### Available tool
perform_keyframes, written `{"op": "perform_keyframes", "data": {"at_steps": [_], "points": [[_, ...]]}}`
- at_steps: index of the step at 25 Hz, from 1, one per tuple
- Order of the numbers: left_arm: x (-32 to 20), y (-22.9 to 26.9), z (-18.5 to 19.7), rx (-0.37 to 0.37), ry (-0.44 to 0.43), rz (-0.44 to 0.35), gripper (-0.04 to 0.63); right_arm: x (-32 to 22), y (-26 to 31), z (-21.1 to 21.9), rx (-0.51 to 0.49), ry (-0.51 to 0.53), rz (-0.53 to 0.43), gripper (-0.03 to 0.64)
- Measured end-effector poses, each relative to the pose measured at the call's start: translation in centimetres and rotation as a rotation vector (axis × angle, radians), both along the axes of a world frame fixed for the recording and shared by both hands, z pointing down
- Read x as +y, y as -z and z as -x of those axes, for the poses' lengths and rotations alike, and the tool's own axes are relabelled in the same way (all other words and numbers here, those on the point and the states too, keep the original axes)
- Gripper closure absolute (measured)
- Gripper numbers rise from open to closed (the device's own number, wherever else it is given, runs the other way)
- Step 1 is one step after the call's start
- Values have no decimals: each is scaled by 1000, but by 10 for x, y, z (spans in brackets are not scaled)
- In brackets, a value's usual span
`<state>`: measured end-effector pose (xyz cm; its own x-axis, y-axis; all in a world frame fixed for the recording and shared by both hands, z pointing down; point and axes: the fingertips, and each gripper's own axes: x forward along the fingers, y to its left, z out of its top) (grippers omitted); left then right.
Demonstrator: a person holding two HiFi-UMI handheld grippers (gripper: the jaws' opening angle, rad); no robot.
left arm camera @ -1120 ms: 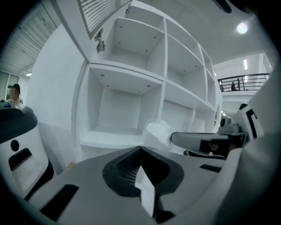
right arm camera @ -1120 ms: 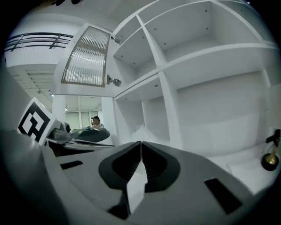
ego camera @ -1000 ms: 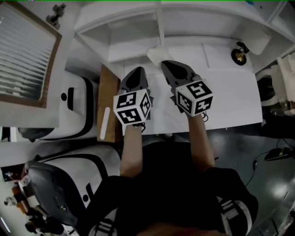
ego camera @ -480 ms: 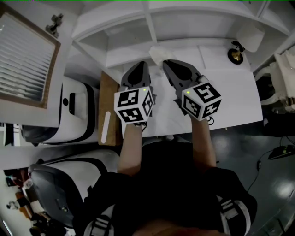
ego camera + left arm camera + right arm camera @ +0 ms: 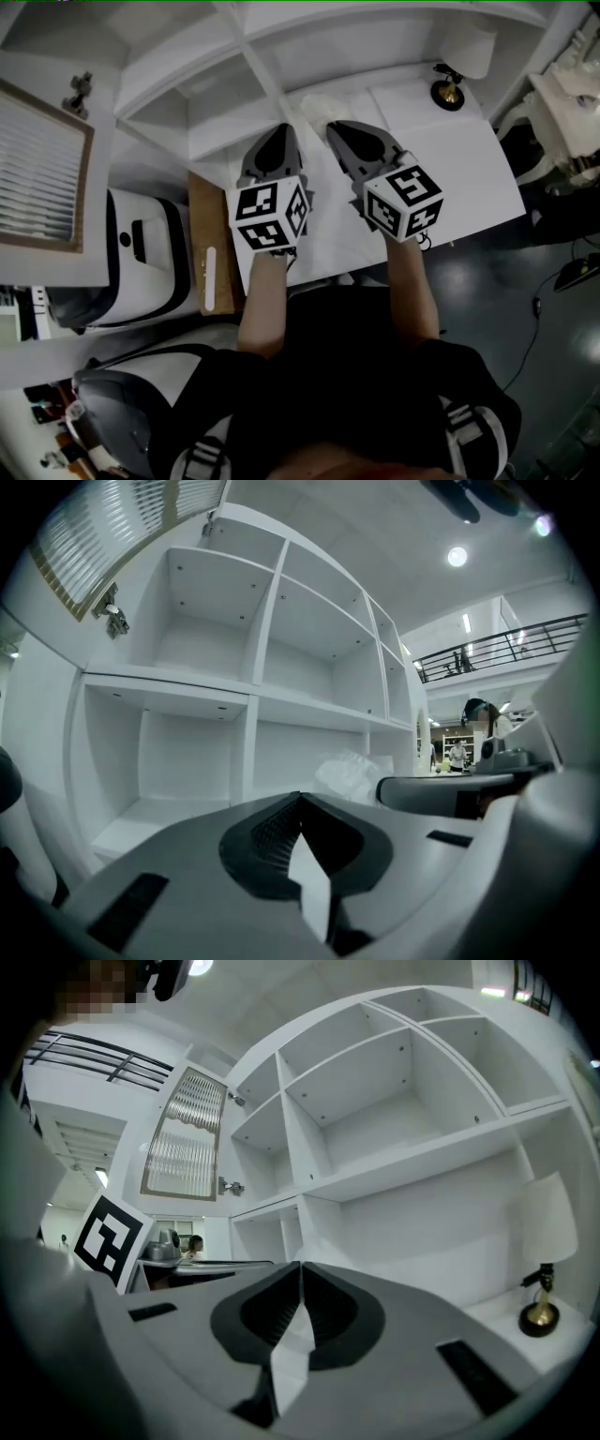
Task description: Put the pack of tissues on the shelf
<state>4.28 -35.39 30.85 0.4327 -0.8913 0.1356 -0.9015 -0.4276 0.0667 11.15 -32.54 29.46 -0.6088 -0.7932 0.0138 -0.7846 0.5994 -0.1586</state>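
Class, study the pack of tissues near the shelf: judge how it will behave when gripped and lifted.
The pack of tissues looks crinkled and puffy, so it probably squashes and flops rather than staying stiff. Its thin wrap may be slippery. The right gripper seems to pinch just its edge, which suggests it is light.

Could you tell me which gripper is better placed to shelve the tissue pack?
Right. The crinkly white pack of tissues appears pinched at the shut tips of the right gripper, facing the white shelf; the left gripper is shut, empty, alongside.
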Motion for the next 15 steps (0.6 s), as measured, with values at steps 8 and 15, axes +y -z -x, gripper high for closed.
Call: {"op": "perform_keyframes", "data": {"at_steps": [8,15], "points": [[7,-1,-21,3,-52,1,584,9,1,-16,2,-34,2,592],[15,-3,-11,6,-47,-6,584,13,-7,-6,-11,-24,24,592]]}}
